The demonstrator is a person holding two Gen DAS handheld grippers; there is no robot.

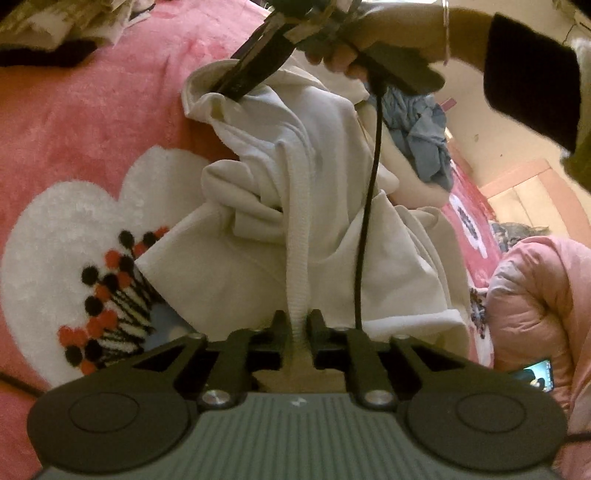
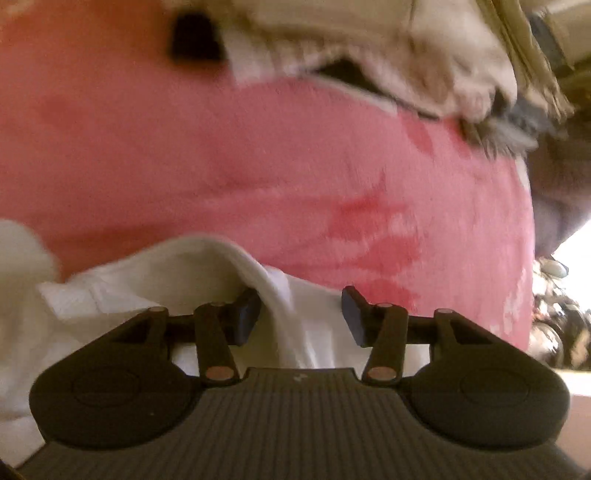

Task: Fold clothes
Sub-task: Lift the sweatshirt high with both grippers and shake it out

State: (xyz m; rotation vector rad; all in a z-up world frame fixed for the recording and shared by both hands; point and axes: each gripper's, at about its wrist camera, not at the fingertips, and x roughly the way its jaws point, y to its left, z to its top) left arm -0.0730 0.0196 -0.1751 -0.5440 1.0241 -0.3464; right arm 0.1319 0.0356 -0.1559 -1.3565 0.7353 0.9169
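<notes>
A white garment [image 1: 332,184] lies crumpled on a pink blanket [image 1: 92,110]. Its ribbed white band [image 1: 295,240] runs straight down into my left gripper [image 1: 298,325]. The jaws there stand slightly apart, the band between them with thin gaps at the pads. A person's hand [image 1: 388,33] holds my right gripper [image 1: 236,90] at the garment's far edge, pointing down onto it. In the right wrist view the right gripper [image 2: 301,315] is open wide. A raised fold of the white garment [image 2: 147,280] sits between its fingers, close to the left finger [image 2: 247,314] and not pinched.
A blue garment [image 1: 424,136] lies beyond the white one. Piled clothes [image 1: 55,22] sit at the blanket's far left, and also fill the top of the right wrist view [image 2: 406,55]. A pink quilted cover [image 1: 535,295] bulges at right. A black cable [image 1: 369,203] hangs across the garment.
</notes>
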